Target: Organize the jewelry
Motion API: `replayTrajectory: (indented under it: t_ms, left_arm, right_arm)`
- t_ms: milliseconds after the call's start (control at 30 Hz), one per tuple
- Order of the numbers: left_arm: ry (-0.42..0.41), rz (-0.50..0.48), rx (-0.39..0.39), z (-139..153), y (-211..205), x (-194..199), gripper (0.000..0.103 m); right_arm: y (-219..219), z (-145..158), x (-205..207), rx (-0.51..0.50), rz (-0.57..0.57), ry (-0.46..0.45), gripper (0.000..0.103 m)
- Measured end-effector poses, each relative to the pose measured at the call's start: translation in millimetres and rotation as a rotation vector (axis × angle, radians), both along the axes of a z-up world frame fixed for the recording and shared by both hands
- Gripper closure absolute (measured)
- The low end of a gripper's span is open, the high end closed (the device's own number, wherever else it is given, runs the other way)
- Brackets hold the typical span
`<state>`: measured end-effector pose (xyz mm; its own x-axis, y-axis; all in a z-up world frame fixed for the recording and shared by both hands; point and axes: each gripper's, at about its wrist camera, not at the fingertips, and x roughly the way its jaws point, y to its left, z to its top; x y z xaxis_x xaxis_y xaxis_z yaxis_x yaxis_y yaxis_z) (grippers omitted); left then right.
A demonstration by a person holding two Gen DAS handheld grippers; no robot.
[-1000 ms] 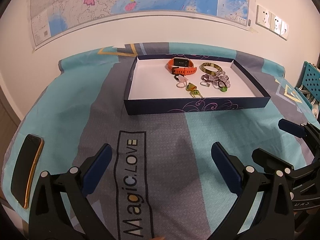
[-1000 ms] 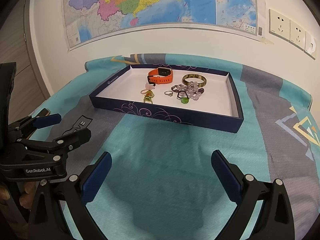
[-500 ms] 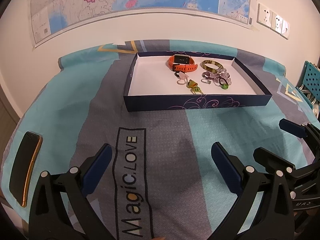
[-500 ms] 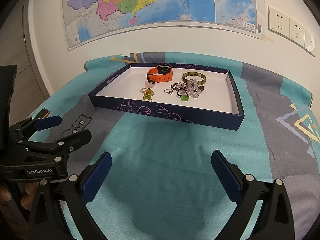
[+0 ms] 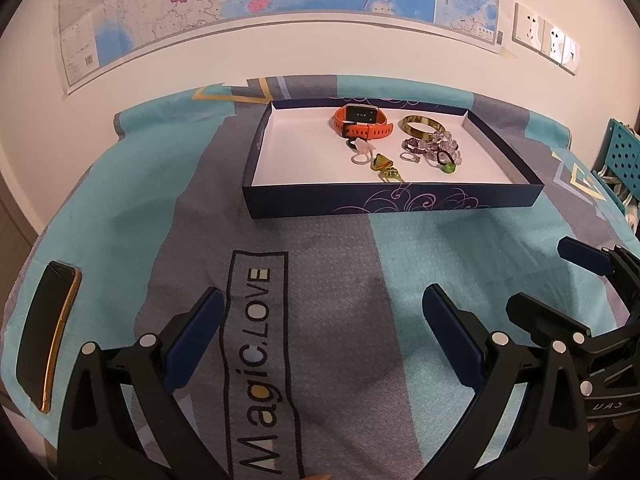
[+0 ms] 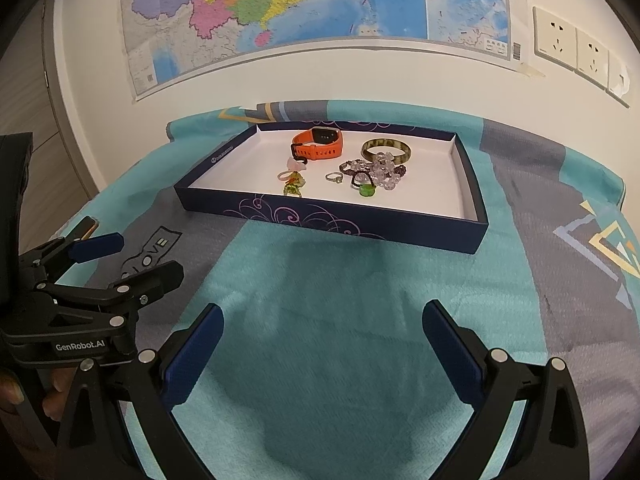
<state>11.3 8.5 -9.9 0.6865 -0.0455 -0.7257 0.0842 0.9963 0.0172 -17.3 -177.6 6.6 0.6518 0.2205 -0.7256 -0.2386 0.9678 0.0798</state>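
We see the tray (image 5: 392,199) ahead on the blanket (image 5: 320,264), watch (image 5: 362,122) behind the rings (image 5: 408,157), phone (image 5: 46,332) far left.

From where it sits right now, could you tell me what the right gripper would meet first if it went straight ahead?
The right gripper is open over bare blanket. Straight on, it would probably meet the near wall of the dark blue tray first, before the jewelry inside; if it runs high, it could clear the wall. Depth is hard to judge.

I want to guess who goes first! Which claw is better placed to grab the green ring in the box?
Probably the right claw: open, empty, facing the green ring near the box's front wall. The left claw sits further left.
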Motion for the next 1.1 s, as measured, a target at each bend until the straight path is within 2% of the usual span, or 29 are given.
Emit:
replayTrajectory:
  t_ms: [1100]
  left_arm:
    - [-0.009,-0.009,0.002,2,-6,-10,0.005]
  right_arm:
    - [-2,3,-8,0.009,-0.004,-0.018,0.007]
